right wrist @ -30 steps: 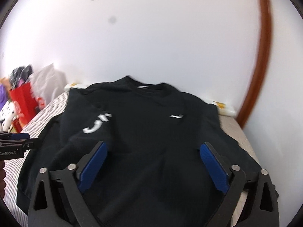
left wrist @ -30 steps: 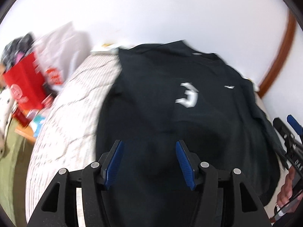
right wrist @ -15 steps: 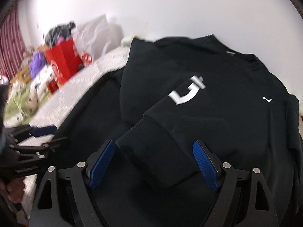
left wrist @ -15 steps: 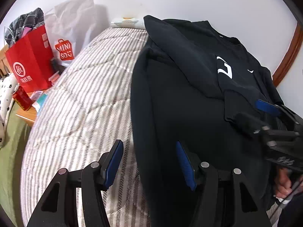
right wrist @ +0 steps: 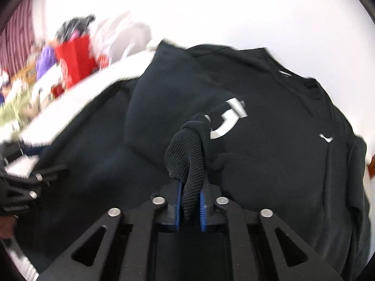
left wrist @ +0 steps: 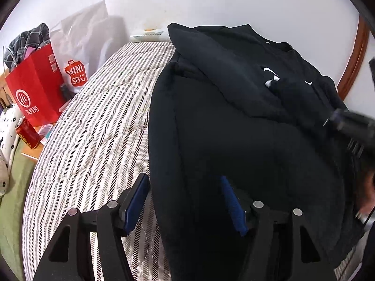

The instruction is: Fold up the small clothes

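So I've got the black sweatshirt spread flat on the bed, the one with the striped quilted cover, collar pointing off toward 12 o'clock by the white wall. In the right wrist view my right gripper has just snapped closed and it's pinching the ribbed cuff of a sleeve between its blue pads; the cuff bunches up and stands out of the jaws toward 12, with the white print on the chest just past it at about 1 o'clock. That sleeve is lying across the front of the shirt. Right view is pretty smeared, so the edges are mush. My left gripper sits low over the shirt's left side edge, jaws about halfway apart and just been widening a bit; the left pad is over the bare bedcover, the right pad over black fabric, so the hem edge runs between them, but nothing is pinched. From the left view the right gripper shows as a dark blur at 3 o'clock. Off the bed at 9 to 10 o'clock there's a red bag, a white Miniso bag and a red can.
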A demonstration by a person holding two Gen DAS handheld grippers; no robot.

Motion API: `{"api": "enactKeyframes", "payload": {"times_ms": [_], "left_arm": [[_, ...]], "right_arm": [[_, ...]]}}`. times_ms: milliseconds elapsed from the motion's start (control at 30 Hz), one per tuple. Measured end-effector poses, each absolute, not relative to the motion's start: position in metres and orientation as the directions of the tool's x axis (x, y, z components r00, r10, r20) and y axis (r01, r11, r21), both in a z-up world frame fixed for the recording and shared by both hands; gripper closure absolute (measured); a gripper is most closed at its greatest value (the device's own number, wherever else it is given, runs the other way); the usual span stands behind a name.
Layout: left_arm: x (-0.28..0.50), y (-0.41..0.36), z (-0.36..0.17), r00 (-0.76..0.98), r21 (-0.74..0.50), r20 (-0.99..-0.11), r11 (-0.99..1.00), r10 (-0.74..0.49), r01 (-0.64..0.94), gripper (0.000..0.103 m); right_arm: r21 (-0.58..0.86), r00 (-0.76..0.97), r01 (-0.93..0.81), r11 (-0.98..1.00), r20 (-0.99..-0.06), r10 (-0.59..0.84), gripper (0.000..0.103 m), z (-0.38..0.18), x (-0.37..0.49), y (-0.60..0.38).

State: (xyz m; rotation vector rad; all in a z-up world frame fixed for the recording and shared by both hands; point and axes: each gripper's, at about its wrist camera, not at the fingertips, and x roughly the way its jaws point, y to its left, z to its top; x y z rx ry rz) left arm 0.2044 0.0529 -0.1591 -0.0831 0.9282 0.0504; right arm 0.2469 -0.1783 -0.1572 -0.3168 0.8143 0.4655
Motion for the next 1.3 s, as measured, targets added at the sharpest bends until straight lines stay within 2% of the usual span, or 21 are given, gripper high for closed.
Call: {"api": "enactKeyframes", "payload": {"times_ms": [200,367,567,633,700,867,967,1100,1167,1233,1267,1300], "left_arm": [[0.203,0.051,-0.161,0.615,-0.036,-0.788,0.996,0.021,-0.081,0.041],[0.203,0.051,-0.160,0.608,-0.034,-0.794,0.997,0.018,-0.075,0.040],[0.193,0.052,-0.158,0.587,-0.046,-0.810,0.997,-0.003,-0.059,0.041],[0.186,0.053,-0.158,0.581,-0.056,-0.813,0.997,-0.021,-0.044,0.041],[0.178,0.054,-0.158,0.580,-0.067,-0.814,0.997,-0.036,-0.033,0.041],[0.157,0.053,-0.154,0.588,-0.054,-0.808,0.999,-0.045,0.003,0.041],[0.146,0.054,-0.153,0.586,-0.071,-0.808,0.997,-0.065,0.013,0.046],[0.131,0.057,-0.153,0.590,-0.089,-0.803,0.996,-0.085,0.022,0.057],[0.125,0.055,-0.153,0.596,-0.089,-0.798,0.996,-0.086,0.026,0.061],[0.122,0.051,-0.154,0.601,-0.076,-0.795,0.997,-0.079,0.030,0.069],[0.120,0.049,-0.154,0.602,-0.077,-0.794,0.996,-0.082,0.034,0.072],[0.119,0.047,-0.153,0.603,-0.084,-0.793,0.996,-0.089,0.037,0.077]], "right_arm": [[-0.060,0.714,-0.297,0.953,-0.677,0.179,0.095,-0.112,0.282,-0.262],[0.005,0.698,-0.138,0.990,-0.709,0.101,0.092,-0.117,0.308,-0.338],[-0.004,0.666,0.000,1.000,-0.746,-0.003,0.067,-0.136,0.293,-0.393],[-0.001,0.670,0.024,1.000,-0.742,-0.017,0.051,-0.136,0.273,-0.406],[-0.022,0.669,0.047,0.999,-0.742,-0.048,0.044,-0.138,0.249,-0.415],[-0.081,0.651,0.063,0.995,-0.752,-0.102,0.042,-0.145,0.186,-0.432],[-0.080,0.633,0.088,0.993,-0.765,-0.117,0.040,-0.154,0.149,-0.443],[-0.070,0.605,0.125,0.990,-0.785,-0.132,0.040,-0.165,0.116,-0.457],[-0.037,0.611,0.129,0.991,-0.784,-0.109,0.040,-0.169,0.099,-0.463],[-0.008,0.612,0.114,0.993,-0.787,-0.076,0.041,-0.172,0.090,-0.464],[0.003,0.610,0.106,0.994,-0.790,-0.063,0.043,-0.175,0.089,-0.463],[0.016,0.611,0.100,0.995,-0.790,-0.049,0.052,-0.178,0.086,-0.463]]}}
